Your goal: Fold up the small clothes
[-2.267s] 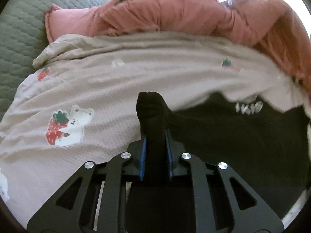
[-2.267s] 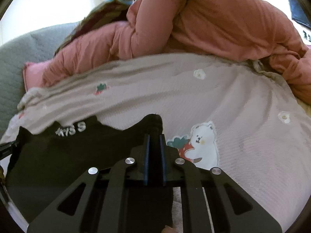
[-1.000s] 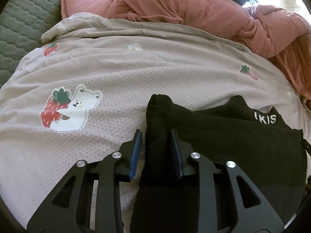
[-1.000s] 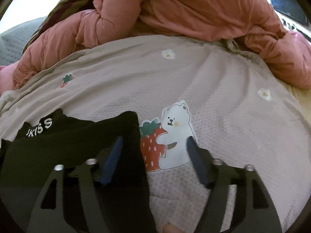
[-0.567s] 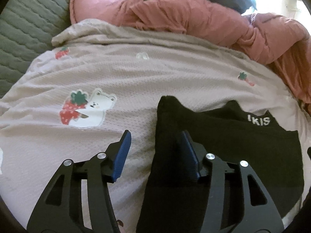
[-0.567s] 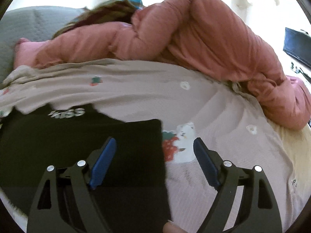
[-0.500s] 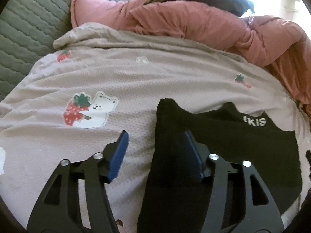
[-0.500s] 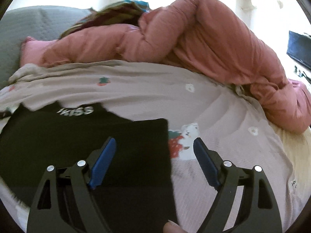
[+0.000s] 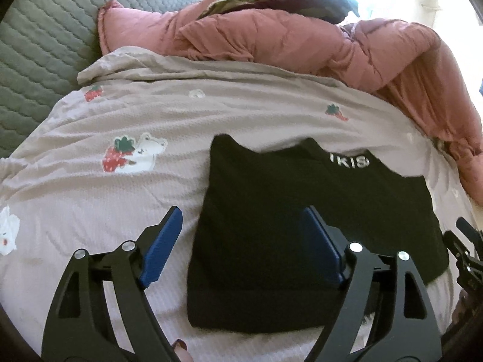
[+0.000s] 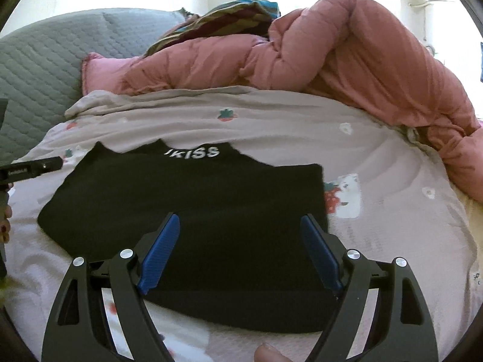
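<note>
- Both grippers — left gripper, right gripper — have just let go; jaws wide, holding nothing.
- Black garment lies folded on the bedspread — next fold possible.

A: What do I see on the left gripper?
B: Black skeletal arms, silver screws, ribbed blue pads.
A: And the right gripper?
B: I see identical construction.
</note>
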